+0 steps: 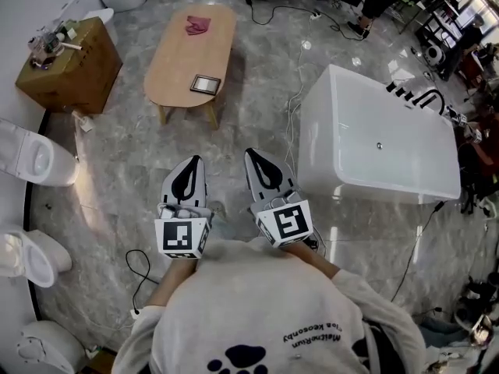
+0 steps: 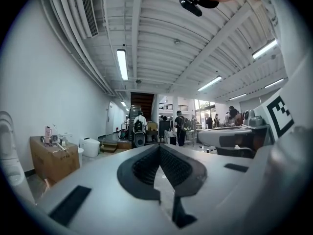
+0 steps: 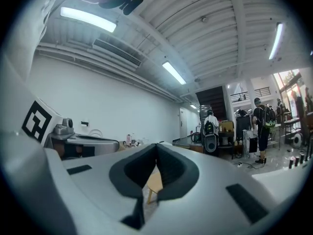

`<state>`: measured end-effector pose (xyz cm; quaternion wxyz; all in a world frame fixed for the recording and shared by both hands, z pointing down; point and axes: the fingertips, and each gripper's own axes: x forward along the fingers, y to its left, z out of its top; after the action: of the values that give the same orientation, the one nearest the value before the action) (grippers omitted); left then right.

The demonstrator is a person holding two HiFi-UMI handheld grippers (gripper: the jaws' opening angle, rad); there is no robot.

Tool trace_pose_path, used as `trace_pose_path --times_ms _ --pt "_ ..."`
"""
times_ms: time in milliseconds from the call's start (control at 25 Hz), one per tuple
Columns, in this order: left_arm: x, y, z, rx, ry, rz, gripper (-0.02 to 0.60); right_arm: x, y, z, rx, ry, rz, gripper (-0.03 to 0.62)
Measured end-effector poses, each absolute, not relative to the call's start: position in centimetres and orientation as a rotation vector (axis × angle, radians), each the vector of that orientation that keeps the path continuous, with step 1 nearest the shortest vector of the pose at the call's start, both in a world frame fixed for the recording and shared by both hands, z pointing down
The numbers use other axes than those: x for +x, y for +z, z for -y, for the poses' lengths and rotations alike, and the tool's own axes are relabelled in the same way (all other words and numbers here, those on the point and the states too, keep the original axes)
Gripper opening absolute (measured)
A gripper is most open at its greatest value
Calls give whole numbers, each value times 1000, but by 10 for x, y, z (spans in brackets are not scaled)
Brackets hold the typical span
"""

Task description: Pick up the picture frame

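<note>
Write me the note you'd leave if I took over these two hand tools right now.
Left gripper: jaws shut, empty, held level in front of the person.
Right gripper: the same, just beside it.
Frame: lies flat near the near end of the table, well ahead of both grippers. A pink cloth lies at the far end.
Done: nothing; the frame is untouched.
Left: step up to the table, open a gripper's jaws, grip the frame, lift it.
</note>
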<state>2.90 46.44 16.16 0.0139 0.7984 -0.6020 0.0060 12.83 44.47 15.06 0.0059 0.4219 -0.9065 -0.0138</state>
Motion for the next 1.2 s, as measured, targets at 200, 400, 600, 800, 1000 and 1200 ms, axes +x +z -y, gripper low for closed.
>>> trace_pose_path --times_ms 200,400,600,800,1000,1200 --pt "13 160 -410 2541 22 1809 8 120 151 -395 1413 -37 2784 8" --pt "-3 166 -369 2581 22 1747 8 108 159 -358 1489 -17 2732 8" --pt "-12 175 -349 2570 25 1721 8 97 165 -339 1498 -2 2725 8" --pt "-21 178 -343 2555 20 1714 8 90 165 -332 1489 7 2711 8" --pt "-26 188 -342 2525 23 1710 8 87 173 -328 1482 47 2700 9" --pt "-27 189 -331 2512 26 1729 8 85 175 -316 1464 60 2718 8"
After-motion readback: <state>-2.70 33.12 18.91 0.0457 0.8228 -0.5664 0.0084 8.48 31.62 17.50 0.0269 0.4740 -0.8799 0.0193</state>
